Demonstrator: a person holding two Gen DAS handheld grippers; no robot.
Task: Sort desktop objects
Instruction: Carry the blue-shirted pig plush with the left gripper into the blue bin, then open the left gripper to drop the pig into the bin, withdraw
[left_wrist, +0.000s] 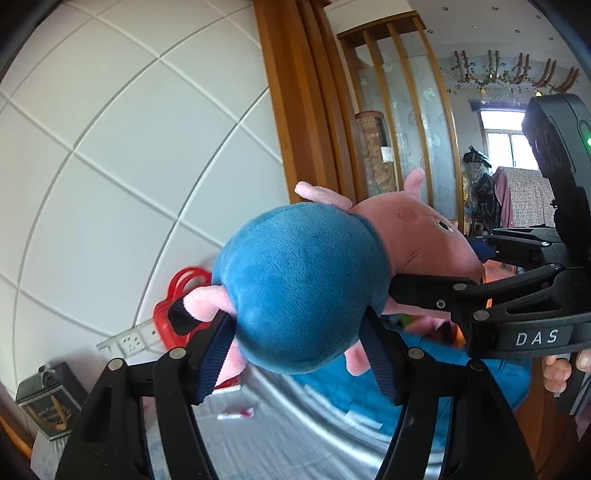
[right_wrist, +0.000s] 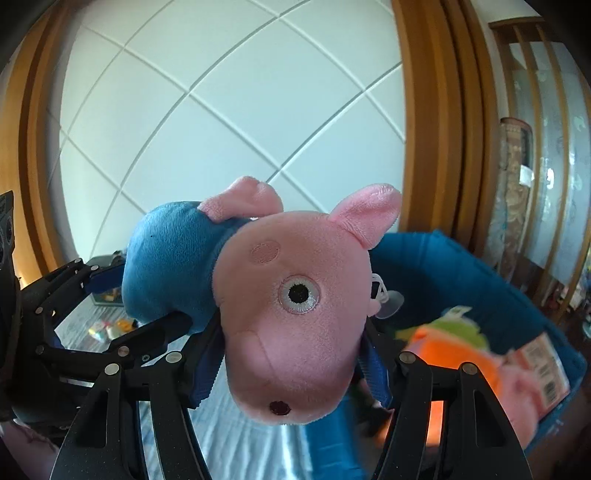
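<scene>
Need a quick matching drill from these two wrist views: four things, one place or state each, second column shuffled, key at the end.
Things:
1. left gripper
2. right gripper
3. blue bin
4. red basket

Place or state:
A. by the white wall, behind the toy
B. clamped on the pig plush's pink head
C. holds other soft toys
D. clamped on the plush's blue body

Pairs: 1-D, 2-B, 3-C, 4-A
</scene>
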